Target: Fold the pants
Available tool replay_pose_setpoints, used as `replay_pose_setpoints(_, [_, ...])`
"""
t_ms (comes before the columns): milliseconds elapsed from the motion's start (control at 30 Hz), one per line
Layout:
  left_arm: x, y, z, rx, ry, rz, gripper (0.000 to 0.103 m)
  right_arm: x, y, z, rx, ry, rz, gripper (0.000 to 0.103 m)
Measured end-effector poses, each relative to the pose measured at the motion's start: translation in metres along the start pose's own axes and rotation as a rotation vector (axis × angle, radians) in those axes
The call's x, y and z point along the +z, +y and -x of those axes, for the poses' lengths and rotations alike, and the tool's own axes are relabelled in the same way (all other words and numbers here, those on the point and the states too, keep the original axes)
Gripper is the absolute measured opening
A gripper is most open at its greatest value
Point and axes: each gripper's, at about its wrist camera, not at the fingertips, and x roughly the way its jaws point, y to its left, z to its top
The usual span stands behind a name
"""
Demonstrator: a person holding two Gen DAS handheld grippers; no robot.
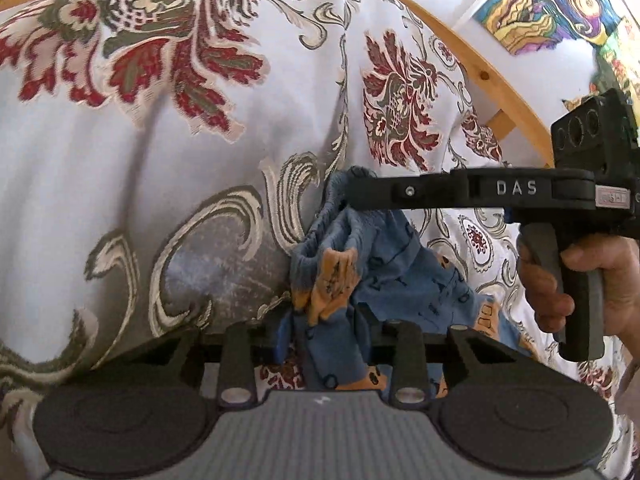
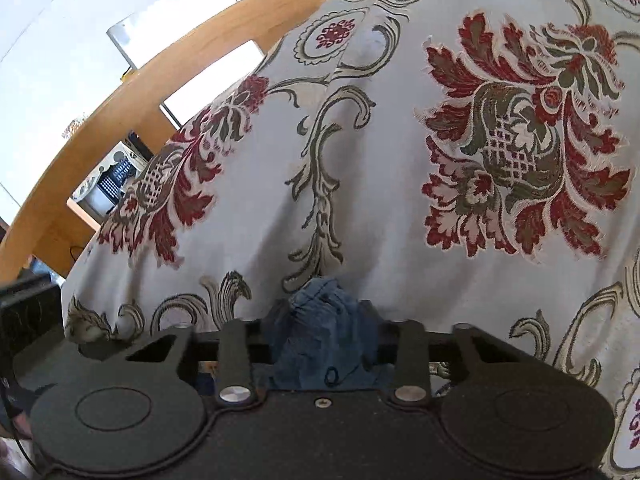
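Both tongs are clamped on the blue pants [image 1: 376, 264]: left tongs [image 1: 320, 336] low, right tongs [image 1: 352, 192] gripping the waistband above the floral bedspread [image 1: 160, 140].

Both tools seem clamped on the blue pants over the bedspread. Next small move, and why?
Probably draw the two tools apart to stretch the waistband flat. The left tool and right tool both pinch the pants close together, so the cloth hangs bunched between them above the floral bedspread. Spreading it first should make a clean fold possible.
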Motion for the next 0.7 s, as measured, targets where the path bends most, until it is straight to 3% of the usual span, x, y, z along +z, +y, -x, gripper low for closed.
replay_pose_setpoints(67, [0.0, 0.0, -0.003, 0.004, 0.0, -0.006, 0.019, -0.006, 0.002, 0.006, -0.002, -0.032, -0.013, 0.035])
replay_pose_setpoints(133, [0.001, 0.002, -0.004, 0.001, 0.002, -0.004, 0.013, -0.013, 0.006, 0.012, -0.038, -0.064, -0.021, 0.042])
replay_pose_setpoints(200, [0.0, 0.002, -0.003, -0.005, -0.004, -0.003, 0.012, -0.024, 0.008, 0.026, -0.088, -0.145, -0.079, 0.063])
replay_pose_setpoints(233, [-0.001, 0.003, -0.002, -0.01, -0.009, -0.001, 0.012, -0.033, 0.01, 0.036, -0.117, -0.199, -0.109, 0.064])
replay_pose_setpoints(367, [0.0, 0.006, -0.002, -0.018, -0.006, 0.006, 0.015, -0.08, 0.024, 0.071, -0.246, -0.301, -0.135, 0.064])
replay_pose_setpoints(433, [0.002, 0.009, -0.002, -0.029, 0.002, 0.033, 0.016, -0.105, 0.035, 0.083, -0.345, -0.299, -0.114, 0.061])
replay_pose_setpoints(567, [0.003, 0.009, -0.001, -0.025, -0.001, 0.071, 0.019, -0.152, 0.065, 0.083, -0.461, -0.258, -0.073, 0.054])
replay_pose_setpoints(700, [0.003, 0.003, 0.003, -0.008, -0.029, 0.085, 0.033, -0.177, 0.1, 0.066, -0.568, -0.258, 0.021, 0.039])
